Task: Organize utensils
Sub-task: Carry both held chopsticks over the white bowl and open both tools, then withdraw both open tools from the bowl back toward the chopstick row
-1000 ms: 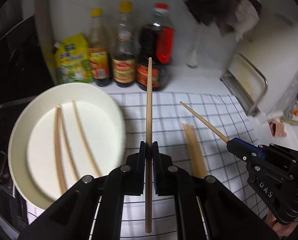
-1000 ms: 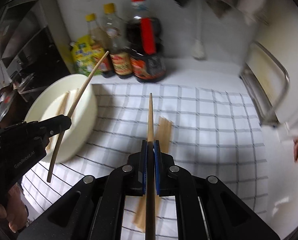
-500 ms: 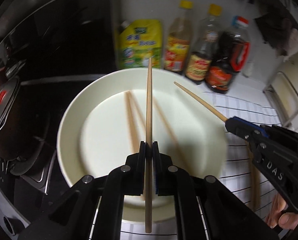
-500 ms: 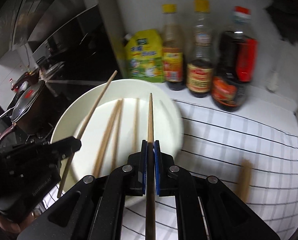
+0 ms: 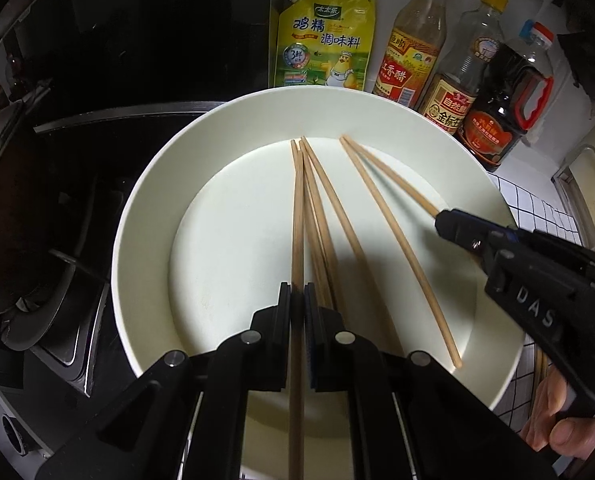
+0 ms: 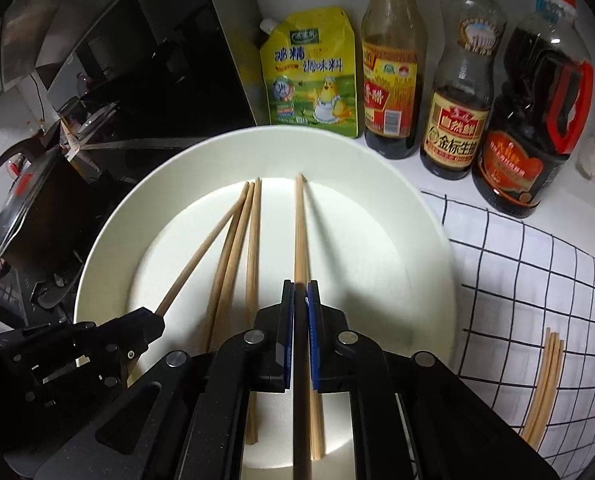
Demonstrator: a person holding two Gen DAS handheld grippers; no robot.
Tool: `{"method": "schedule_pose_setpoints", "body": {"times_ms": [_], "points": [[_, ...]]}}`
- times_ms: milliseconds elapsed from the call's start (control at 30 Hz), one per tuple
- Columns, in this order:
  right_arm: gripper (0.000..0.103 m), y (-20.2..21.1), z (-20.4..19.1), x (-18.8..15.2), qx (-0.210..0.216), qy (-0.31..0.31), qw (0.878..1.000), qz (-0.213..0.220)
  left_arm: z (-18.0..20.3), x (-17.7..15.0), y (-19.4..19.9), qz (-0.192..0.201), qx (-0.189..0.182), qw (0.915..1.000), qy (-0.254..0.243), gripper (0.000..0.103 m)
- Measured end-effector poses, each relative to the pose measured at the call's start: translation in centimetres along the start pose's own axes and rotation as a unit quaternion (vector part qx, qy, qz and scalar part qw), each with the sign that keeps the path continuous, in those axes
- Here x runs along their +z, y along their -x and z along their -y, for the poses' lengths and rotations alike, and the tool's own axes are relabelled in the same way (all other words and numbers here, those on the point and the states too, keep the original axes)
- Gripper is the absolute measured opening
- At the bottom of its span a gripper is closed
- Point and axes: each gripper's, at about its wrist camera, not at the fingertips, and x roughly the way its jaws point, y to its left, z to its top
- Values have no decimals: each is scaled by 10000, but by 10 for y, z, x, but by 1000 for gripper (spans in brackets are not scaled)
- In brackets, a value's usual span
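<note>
The left gripper clamps one wooden chopstick; the right gripper pinches another. Both hang over the white plate, where about three loose chopsticks lie. More chopsticks rest on the checked cloth.

We see pale tan wooden chopsticks on a plain off-white plate ahead of our black grippers, whose pads are blue. Beyond the plate: yellow pouch with green and blue print, two yellow-capped bottles with red-gold labels, dark jug with red handle. Right of the tools, a white cloth with thin black grid.
</note>
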Motion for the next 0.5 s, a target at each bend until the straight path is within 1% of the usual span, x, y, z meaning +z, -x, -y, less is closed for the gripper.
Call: {"method": "schedule_pose_setpoints", "body": {"times_ms": [167, 200, 233, 300, 333, 367, 400, 433, 500], "points": [[7, -5, 0, -1, 0, 1, 9999, -104, 0, 7, -6, -30, 25, 10000, 48, 8], [8, -4, 1, -1, 16, -10, 9999, -119, -1, 8, -6, -21, 59, 10000, 57, 14], [14, -4, 2, -1, 18, -26, 9999, -118, -2, 9, -5, -13, 129, 9999, 93, 21], [21, 1, 3, -1, 30, -53, 10000, -41, -6, 10, -1, 50, 164, 9997, 169, 55], [23, 5, 4, -2, 30, -58, 10000, -8, -8, 9, 3, 127, 187, 9995, 220, 61], [23, 7, 5, -3, 24, -66, 10000, 4, -9, 9, 6, 183, 198, 9993, 253, 62], [26, 11, 6, -4, 17, -86, 10000, 22, -10, 9, 8, 197, 206, 9992, 269, 62], [30, 13, 7, -5, 21, -102, 9999, 33, -11, 9, 10, 192, 232, 9991, 285, 63], [34, 18, 9, -7, 33, -132, 9999, 70, -12, 8, 14, 201, 252, 9990, 320, 64]]}}
